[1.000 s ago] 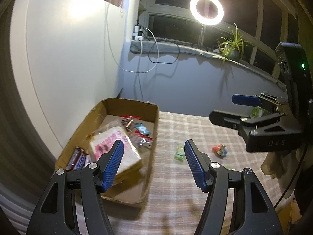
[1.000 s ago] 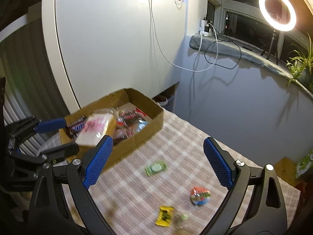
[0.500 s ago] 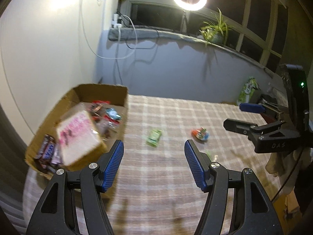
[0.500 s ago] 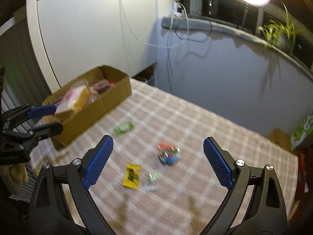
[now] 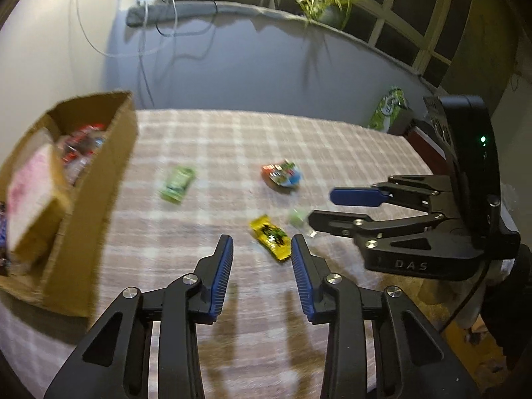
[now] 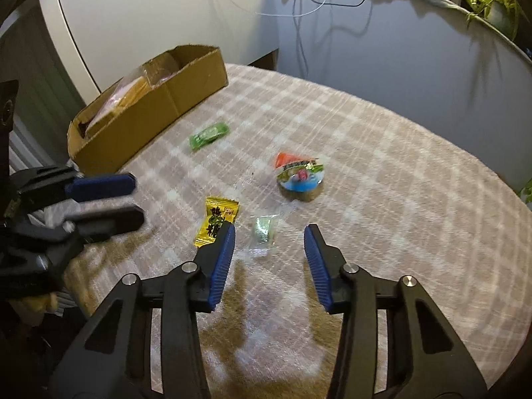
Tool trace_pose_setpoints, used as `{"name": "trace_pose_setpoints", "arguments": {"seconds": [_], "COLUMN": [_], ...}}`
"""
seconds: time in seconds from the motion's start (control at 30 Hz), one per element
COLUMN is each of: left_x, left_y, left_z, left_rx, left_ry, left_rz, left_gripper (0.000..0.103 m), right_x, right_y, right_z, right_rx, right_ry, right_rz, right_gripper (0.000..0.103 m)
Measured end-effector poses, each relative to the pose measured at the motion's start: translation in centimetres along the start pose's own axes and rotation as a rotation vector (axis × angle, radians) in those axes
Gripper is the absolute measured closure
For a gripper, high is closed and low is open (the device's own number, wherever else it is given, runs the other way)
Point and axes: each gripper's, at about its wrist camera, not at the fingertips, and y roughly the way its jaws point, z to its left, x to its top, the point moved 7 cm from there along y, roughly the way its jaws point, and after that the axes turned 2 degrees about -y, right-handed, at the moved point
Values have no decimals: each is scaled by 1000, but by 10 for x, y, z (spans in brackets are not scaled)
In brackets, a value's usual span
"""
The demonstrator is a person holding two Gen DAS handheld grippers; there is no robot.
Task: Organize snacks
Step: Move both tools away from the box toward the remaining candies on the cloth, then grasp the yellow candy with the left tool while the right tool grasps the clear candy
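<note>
Loose snacks lie on the checked tablecloth: a yellow candy packet [image 5: 271, 237] [image 6: 217, 221], a clear-wrapped green candy [image 5: 297, 217] [image 6: 262, 231], a round red-and-blue jelly cup [image 5: 282, 174] [image 6: 301, 176] and a green packet [image 5: 178, 183] [image 6: 209, 136]. A cardboard box [image 5: 99, 179] [image 6: 159, 106] at the left holds a pink-labelled pack and other snacks. My left gripper [image 5: 262, 242] [image 6: 136, 199] hovers just short of the yellow packet, its jaws closing with nothing pressed. My right gripper [image 6: 270, 231] [image 5: 321, 209] straddles the clear-wrapped candy, jaws closing, pads apart from it.
The table's far edge meets a grey wall below a sill with cables and a potted plant [image 5: 329, 3]. A green bag [image 5: 389, 109] stands off the table's far right corner. A white cabinet [image 6: 149, 10] rises behind the box.
Both grippers have come down toward the table and tipped further downward, away from the box and over the loose candies. Both pairs of jaws have narrowed markedly.
</note>
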Motion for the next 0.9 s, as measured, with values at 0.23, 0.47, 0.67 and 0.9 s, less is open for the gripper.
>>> {"name": "trace_pose_setpoints", "arguments": {"seconds": [0.23, 0.47, 0.67, 0.9], "left_x": [-2, -1, 3, 3], "left_y": [20, 38, 52, 63], "left_z": [-7, -11, -9, -14], "left_rx": [-18, -17, 15, 63], "left_ry": [1, 5, 19, 60], "left_rz": [49, 83, 106, 113], "left_gripper": [75, 75, 75, 73], "right_x": [-2, 0, 0, 2], "right_y": [14, 23, 29, 32], "right_z": [-2, -3, -6, -8], "right_rx": [21, 28, 7, 3], "right_ry": [-3, -17, -44, -75], "right_rz": [20, 30, 42, 42], "right_gripper": [68, 68, 75, 75]}}
